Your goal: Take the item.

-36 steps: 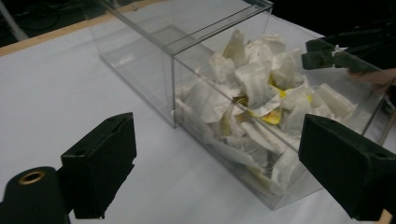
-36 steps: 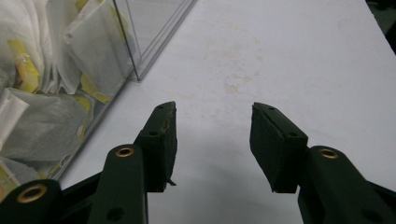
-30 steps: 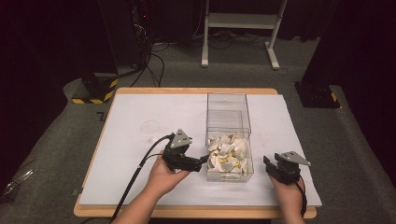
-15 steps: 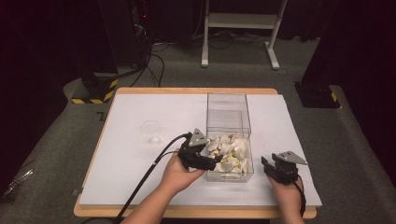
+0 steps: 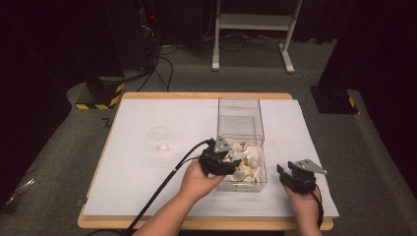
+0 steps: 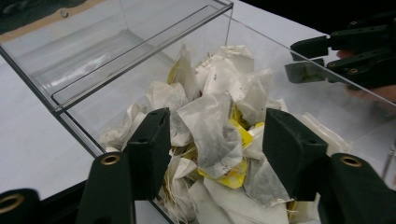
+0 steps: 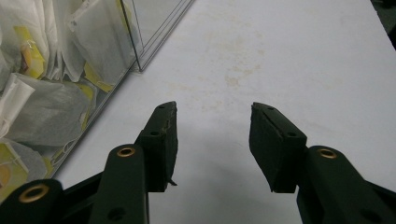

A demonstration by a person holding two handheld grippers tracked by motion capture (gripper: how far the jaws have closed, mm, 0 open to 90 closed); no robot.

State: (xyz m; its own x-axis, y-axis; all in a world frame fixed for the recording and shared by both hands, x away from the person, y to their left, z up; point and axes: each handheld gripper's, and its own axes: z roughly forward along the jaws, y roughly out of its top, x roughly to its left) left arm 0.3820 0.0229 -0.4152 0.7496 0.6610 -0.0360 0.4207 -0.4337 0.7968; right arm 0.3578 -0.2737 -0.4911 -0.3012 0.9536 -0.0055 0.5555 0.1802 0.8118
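I read the desk as a white sheet [image 5: 147, 182] edged by a pale tan wooden board [image 5: 196, 96]. Near its right edge faint tan stains [image 7: 233, 79] mark the white. The clear plastic box [image 5: 241, 118] is colourless. The paper tea bags [image 6: 210, 130] in it are white to off-white, with yellow tags and thin pale strings. A colourless clear plastic cup [image 5: 159, 140] sits toward the left edge. My left gripper [image 6: 215, 154] and right gripper [image 7: 212, 140] are matt black with brass-coloured rivets; each carries a grey plate on top and a black cable. The floor is dark grey. A black-and-yellow striped base [image 5: 98, 96] lies beyond the far left corner.
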